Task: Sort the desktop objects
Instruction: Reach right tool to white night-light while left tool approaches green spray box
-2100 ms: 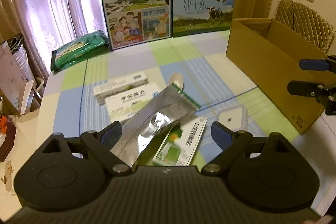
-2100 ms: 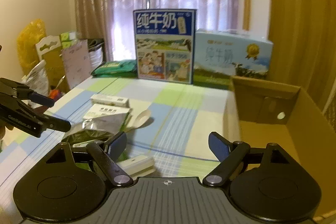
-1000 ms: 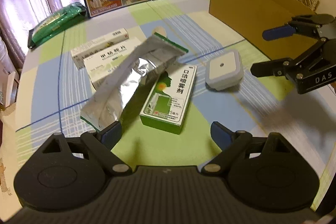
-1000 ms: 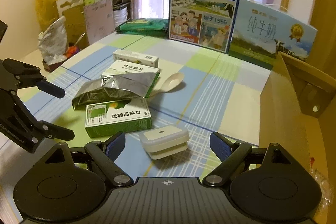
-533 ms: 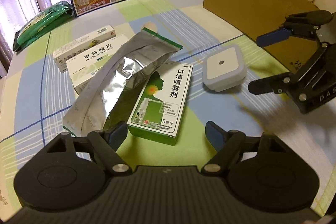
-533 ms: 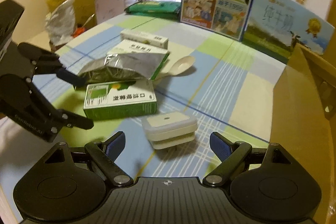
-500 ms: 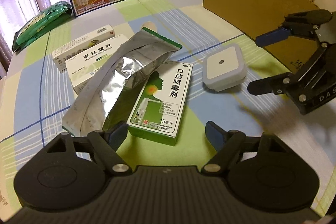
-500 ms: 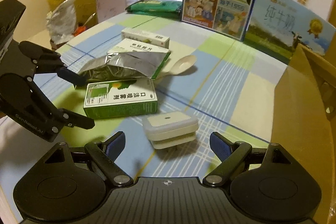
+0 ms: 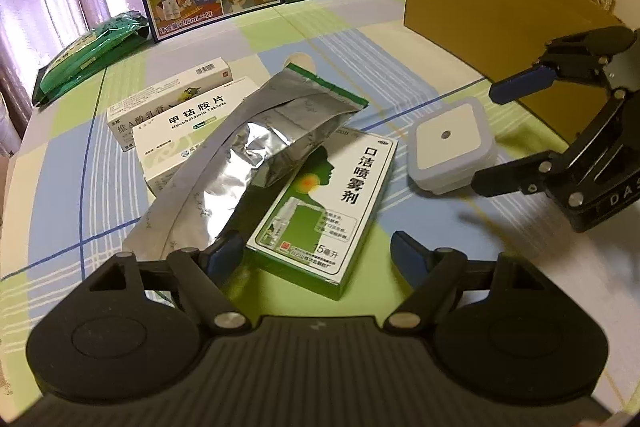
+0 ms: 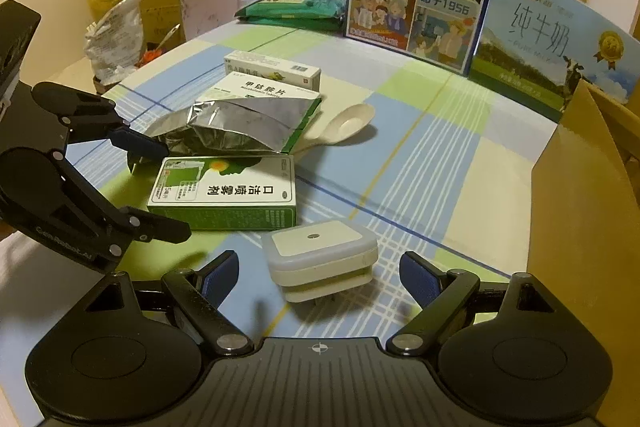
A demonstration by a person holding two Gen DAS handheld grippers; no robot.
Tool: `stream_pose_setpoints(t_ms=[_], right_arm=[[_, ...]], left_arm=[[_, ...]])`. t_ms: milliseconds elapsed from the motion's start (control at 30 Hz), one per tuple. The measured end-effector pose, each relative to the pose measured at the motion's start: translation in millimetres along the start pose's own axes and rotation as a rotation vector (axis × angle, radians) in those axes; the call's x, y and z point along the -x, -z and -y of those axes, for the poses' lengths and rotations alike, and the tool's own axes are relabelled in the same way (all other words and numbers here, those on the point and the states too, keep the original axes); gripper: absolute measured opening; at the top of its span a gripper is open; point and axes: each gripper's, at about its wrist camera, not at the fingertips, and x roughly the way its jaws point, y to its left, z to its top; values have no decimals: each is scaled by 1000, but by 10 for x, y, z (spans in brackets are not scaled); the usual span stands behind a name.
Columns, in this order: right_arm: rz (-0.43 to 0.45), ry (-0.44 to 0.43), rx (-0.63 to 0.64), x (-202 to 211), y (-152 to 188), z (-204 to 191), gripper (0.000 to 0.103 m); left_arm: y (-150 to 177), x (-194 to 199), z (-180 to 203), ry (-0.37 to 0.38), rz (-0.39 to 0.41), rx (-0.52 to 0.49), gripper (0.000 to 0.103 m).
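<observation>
Under foil pouch [image 9: 256, 155]: tablet box [image 9: 180, 131] half hidden; left gripper [image 9: 316, 251], right gripper [image 10: 320, 275] both spread, empty.

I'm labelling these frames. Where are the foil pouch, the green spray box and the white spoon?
foil pouch [image 9: 256, 163]: left wrist view, crinkled silver middle.
green spray box [image 10: 224, 189]: right wrist view, printed top face.
white spoon [image 10: 350, 123]: right wrist view, bowl.
</observation>
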Motion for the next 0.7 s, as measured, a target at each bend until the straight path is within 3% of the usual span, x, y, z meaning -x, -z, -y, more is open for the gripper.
stream_pose_setpoints(t_ms=[167, 233, 267, 300, 467, 633, 700], right_arm=[[6, -3, -3, -7, -17, -2, 85], [-3, -2, -8, -25, -20, 13, 85], [-6, -2, -13, -32, -21, 26, 85], [-8, -3, -16, -37, -21, 33, 85], [-15, -4, -24, -71, -16, 66, 84], [-11, -15, -17, -104, -14, 67, 82], [-15, -14, -16, -129, -11, 70, 76]], left_arm=[[6, -42, -16, 16, 11, 5, 74], [-7, -42, -25, 27, 15, 17, 68], [-14, -38, -27, 33, 13, 19, 58], [-23, -36, -26, 39, 7, 20, 56], [-36, -11, 23, 51, -19, 16, 52], [-59, 45, 56, 73, -39, 73, 51], [-61, 64, 81, 70, -39, 72, 51]])
